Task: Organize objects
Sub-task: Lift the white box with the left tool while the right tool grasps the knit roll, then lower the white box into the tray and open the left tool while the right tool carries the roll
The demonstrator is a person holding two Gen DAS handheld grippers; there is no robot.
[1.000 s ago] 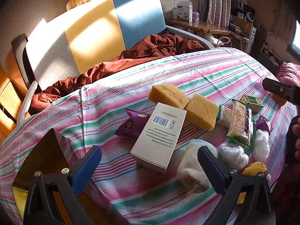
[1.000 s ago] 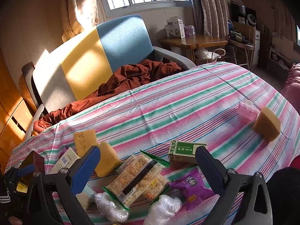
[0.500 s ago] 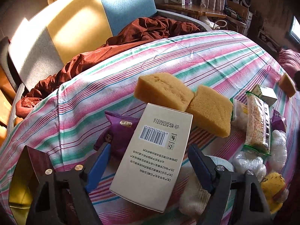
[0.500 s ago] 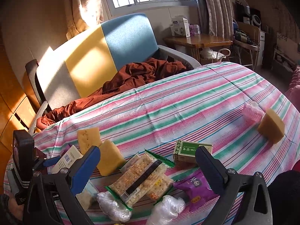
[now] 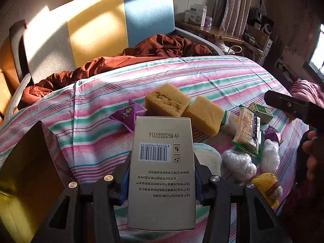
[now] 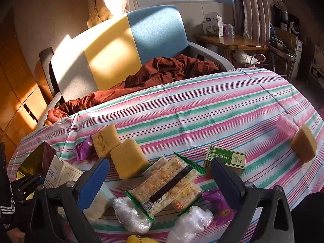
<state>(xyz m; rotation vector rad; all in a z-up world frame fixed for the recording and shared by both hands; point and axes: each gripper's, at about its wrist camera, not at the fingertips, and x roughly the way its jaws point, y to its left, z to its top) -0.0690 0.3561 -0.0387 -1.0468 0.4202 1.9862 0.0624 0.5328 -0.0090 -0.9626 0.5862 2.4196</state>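
Clamped between the left hand-held gripper's [image 5: 162, 179] blue pads was the white carton [image 5: 162, 172], barcode face up; the jaws had just been closing on it, and it stood tilted above the near left part of the striped bed [image 6: 202, 105]. At the near left edge of the bed sat a dark box with a gold lining [image 5: 30, 168]. Just beyond the carton lay a purple snack packet [image 5: 129, 113], partly tucked under two yellow sponges [image 5: 168, 102] that touched each other. Directly beside the carton, low on its right, a white padded item [image 5: 206, 156] crowded against the right finger. Further right, a green-edged cracker pack [image 6: 168, 184] lay over other wrappers, with two crumpled clear plastic bags [image 6: 131, 214] in front of it and a yellow soft toy [image 5: 267, 188] at the near edge. Over this pile the right hand-held gripper [image 6: 160, 182] hung with its jaws spread wide apart, nothing between the pads. A small green box [image 6: 226, 159] sat just behind its right finger. Well apart, toward the right edge of the bed, a pink plastic cup [image 6: 286, 124] lay touching a third sponge [image 6: 303, 142].
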